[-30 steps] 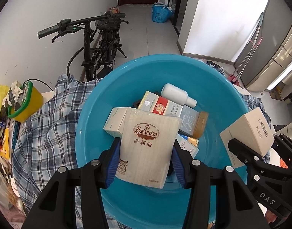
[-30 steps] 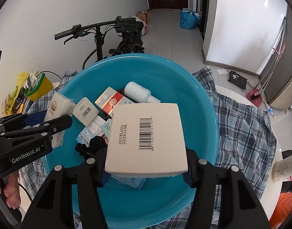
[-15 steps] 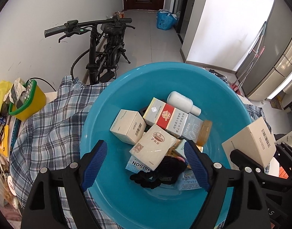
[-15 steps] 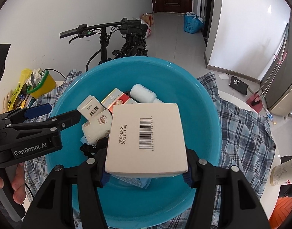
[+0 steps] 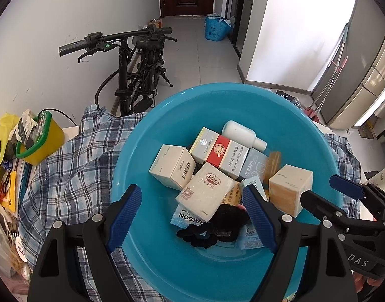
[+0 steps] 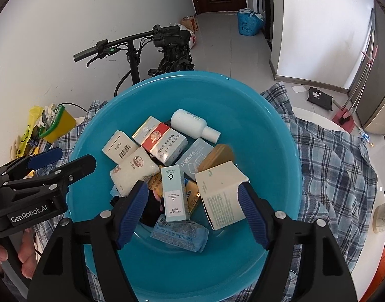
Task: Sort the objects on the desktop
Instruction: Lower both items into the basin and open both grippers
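Saizeriya tissue pack (image 5: 206, 191); RAISON pack (image 5: 189, 219); GENLISE box (image 6: 173, 192); basin (image 5: 152, 146)

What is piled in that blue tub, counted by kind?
In the blue tub:
Boxes: 5 (barcode box, red-and-white box, grey-blue box, tall pale-blue box, big cream box)
Bottles: 1 (white bottle)
Soft packets: 2 (tissue pack, blue wipes packet)
Black fabric things: 1 (black bundle)
Total: 9 clearly seen; a few half-buried items are left uncounted.
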Tool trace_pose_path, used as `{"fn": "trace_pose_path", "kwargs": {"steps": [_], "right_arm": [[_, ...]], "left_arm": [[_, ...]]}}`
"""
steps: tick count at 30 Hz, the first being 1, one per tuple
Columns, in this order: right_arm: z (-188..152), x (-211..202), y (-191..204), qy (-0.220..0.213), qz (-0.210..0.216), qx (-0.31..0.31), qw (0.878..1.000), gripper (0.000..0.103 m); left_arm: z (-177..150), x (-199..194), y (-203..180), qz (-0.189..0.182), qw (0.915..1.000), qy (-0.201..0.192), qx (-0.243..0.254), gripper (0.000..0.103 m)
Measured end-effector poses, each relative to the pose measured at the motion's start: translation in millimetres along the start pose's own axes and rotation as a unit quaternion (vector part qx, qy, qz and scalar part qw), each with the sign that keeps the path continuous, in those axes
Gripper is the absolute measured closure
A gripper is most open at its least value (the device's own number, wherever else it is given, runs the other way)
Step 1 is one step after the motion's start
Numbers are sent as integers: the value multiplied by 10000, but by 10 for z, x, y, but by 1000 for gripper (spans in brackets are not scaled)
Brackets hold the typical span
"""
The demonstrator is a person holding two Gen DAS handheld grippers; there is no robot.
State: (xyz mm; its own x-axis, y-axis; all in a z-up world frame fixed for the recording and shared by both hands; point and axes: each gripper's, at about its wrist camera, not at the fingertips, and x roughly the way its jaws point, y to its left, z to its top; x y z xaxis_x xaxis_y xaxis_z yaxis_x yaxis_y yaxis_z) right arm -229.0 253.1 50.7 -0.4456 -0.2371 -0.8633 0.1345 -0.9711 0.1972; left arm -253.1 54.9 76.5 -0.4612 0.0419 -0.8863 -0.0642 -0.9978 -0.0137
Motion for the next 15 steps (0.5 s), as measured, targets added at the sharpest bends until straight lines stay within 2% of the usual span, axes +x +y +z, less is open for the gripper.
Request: {"fn": "trace_pose_path", "kwargs": {"steps": [3, 8, 10, 12, 14, 15], "right_arm": [[-16, -28, -4, -55, -109, -65, 9999, 30], [-43, -53, -19, -133, -222, -102, 9996, 30], [-48, -71, -28, -208, -255, -88, 9994, 30], [-56, -124, -40, -402, -278, -65, 9988, 30], [-59, -205, -37, -718, -231, -95, 9971, 29], [-70, -276, -27, -1016, -139, -159, 9946, 25]], "left_arm": [[-17, -1, -13, 97, 9999, -50, 84, 18], [-55, -40, -8, 50, 9997, -243, 79, 18], [-85, -101, -24, 60, 9985, -533, 134, 18], [-122, -207, -33, 95, 9947, -1000, 198, 18], [-170, -352, -38, 61, 9874, -1557, 280, 18], [-198, -434, -31, -9, 9824, -1844, 310, 18]]}}
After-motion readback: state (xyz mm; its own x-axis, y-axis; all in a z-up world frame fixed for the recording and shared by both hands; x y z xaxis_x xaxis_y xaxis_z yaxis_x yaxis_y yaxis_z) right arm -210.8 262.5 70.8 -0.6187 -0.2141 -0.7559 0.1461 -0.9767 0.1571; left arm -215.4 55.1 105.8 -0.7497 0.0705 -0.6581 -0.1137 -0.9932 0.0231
